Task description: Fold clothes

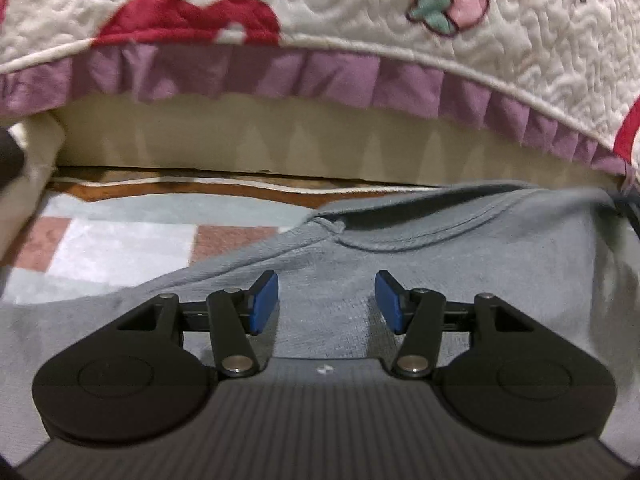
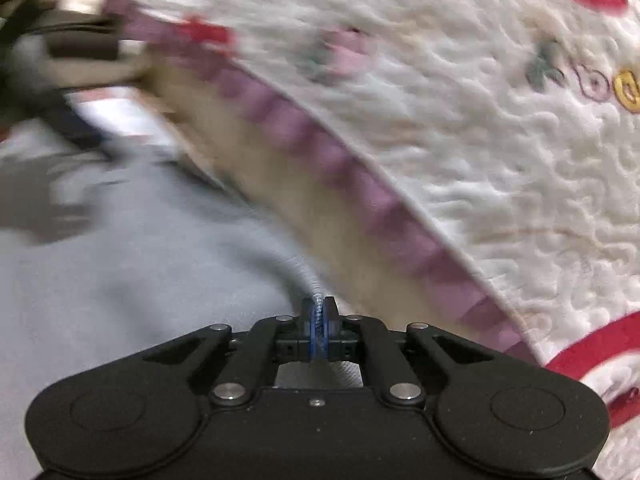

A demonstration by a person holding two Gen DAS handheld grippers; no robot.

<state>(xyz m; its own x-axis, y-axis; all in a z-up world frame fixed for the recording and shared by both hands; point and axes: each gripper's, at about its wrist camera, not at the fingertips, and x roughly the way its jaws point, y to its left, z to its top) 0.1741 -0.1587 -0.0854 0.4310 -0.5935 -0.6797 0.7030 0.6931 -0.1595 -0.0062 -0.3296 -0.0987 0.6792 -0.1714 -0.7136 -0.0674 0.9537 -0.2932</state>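
A grey garment (image 1: 440,264) lies spread on a checked rug, its neckline seam (image 1: 404,236) toward the bed. My left gripper (image 1: 327,300) hovers just over the cloth, open, its blue pads (image 1: 264,300) wide apart with nothing between them. In the right wrist view the same grey garment (image 2: 132,260) fills the left half, blurred by motion. My right gripper (image 2: 319,318) is shut on a ribbed edge of that garment, which shows pinched between the blue pads.
A quilted white bedspread (image 1: 320,4) with a purple frill (image 1: 304,76) and red and strawberry patches hangs over the mattress side (image 1: 260,148) right ahead. The rug (image 1: 116,240) has pink, white and pale blue squares. A dark object (image 2: 76,52) sits blurred at upper left in the right wrist view.
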